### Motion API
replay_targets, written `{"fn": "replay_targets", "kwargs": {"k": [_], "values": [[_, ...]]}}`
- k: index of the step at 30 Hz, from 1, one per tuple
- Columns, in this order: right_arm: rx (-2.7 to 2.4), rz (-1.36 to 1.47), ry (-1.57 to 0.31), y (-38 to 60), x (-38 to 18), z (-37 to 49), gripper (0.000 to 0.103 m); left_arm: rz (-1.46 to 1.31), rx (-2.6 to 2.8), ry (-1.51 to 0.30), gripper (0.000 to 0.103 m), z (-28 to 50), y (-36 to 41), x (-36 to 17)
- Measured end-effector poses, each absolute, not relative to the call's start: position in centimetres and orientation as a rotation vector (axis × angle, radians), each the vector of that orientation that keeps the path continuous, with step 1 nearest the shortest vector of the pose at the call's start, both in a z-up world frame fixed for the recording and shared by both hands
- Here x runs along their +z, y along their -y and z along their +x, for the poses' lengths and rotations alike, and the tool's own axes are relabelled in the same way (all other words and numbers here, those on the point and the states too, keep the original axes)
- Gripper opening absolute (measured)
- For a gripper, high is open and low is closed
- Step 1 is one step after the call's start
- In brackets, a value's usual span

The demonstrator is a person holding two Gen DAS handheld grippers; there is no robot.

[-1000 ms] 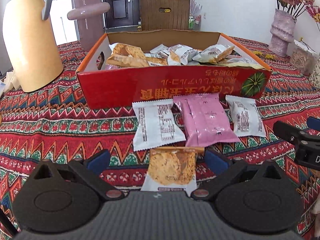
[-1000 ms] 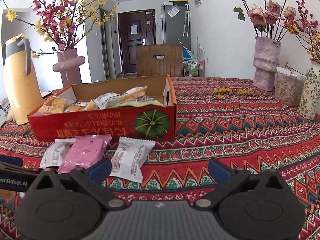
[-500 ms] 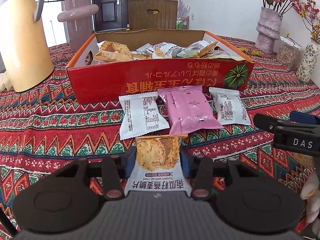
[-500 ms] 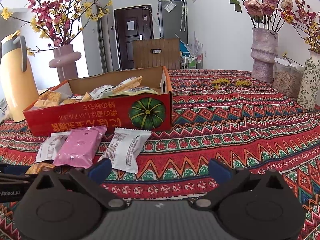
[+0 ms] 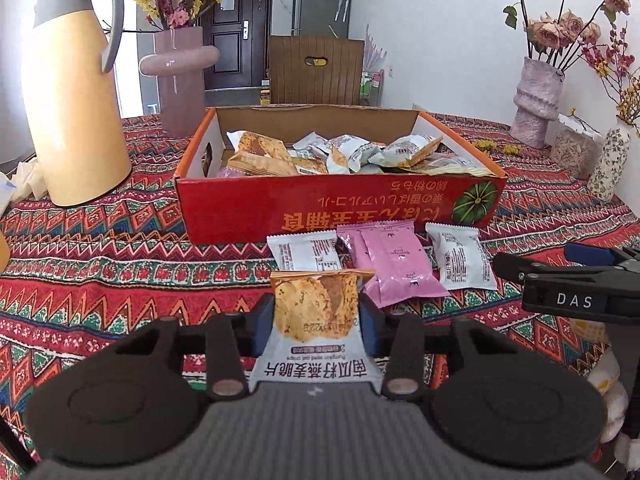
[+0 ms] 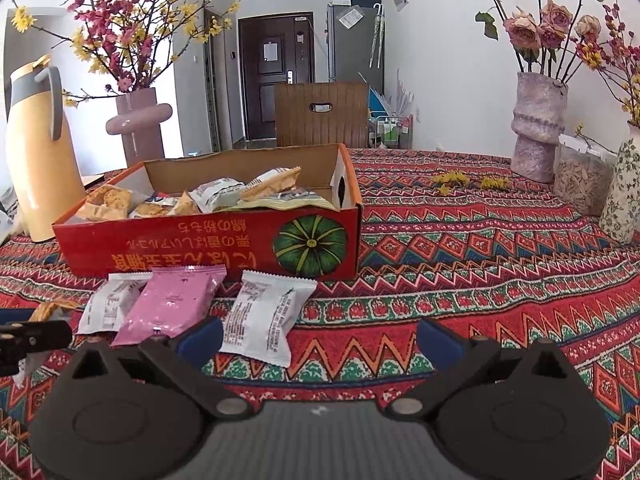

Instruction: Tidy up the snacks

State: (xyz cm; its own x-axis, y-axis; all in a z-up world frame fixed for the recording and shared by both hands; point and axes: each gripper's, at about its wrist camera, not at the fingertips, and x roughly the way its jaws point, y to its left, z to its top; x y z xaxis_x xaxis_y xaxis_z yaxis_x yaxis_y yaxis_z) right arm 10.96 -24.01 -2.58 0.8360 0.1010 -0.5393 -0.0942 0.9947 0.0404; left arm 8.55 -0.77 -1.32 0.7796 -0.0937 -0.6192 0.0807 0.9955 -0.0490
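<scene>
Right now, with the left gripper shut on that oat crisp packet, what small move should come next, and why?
Probably lift the oat crisp packet forward over the red box wall: the left gripper pinches it, and similar packets already lie inside. The right gripper is open and empty.

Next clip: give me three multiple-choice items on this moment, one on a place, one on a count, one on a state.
1. Where do the loose packets lie?
A. before the red box
B. behind the red box
C. beside the thermos

2. How many white packets lie flat there?
A. one
B. two
C. four

3. How is the left gripper?
A. open, empty
B. shut on the oat crisp packet
C. out of view

Answers: 1 A, the pink packet and white ones lie at the near wall of the red box. 2 B, one white packet on each side of the pink. 3 B, the left gripper pinches the oat crisp packet; the right gripper is open.
</scene>
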Motion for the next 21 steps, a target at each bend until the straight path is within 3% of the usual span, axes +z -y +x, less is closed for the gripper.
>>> {"fn": "replay_targets", "kwargs": {"k": [6, 14, 18, 21], "values": [[0.091, -0.014, -0.595, 22.1, -1.9, 13.6, 0.101, -0.031, -0.074, -0.659, 0.044, 8.7, 0.0, -1.1], [0.064, -0.026, -0.683, 19.8, -3.4, 16.8, 0.087, -0.044, -0.065, -0.651, 0.044, 8.8, -0.6, -0.9], [0.067, -0.033, -0.723, 19.6, -4.4, 17.2, 0.069, -0.048, -0.063, -0.653, 0.044, 9.0, -0.8, -1.0], [0.081, -0.041, -0.710, 19.6, -4.5, 16.8, 0.066, -0.051, -0.061, -0.657, 0.044, 9.2, -0.9, -1.1]]}}
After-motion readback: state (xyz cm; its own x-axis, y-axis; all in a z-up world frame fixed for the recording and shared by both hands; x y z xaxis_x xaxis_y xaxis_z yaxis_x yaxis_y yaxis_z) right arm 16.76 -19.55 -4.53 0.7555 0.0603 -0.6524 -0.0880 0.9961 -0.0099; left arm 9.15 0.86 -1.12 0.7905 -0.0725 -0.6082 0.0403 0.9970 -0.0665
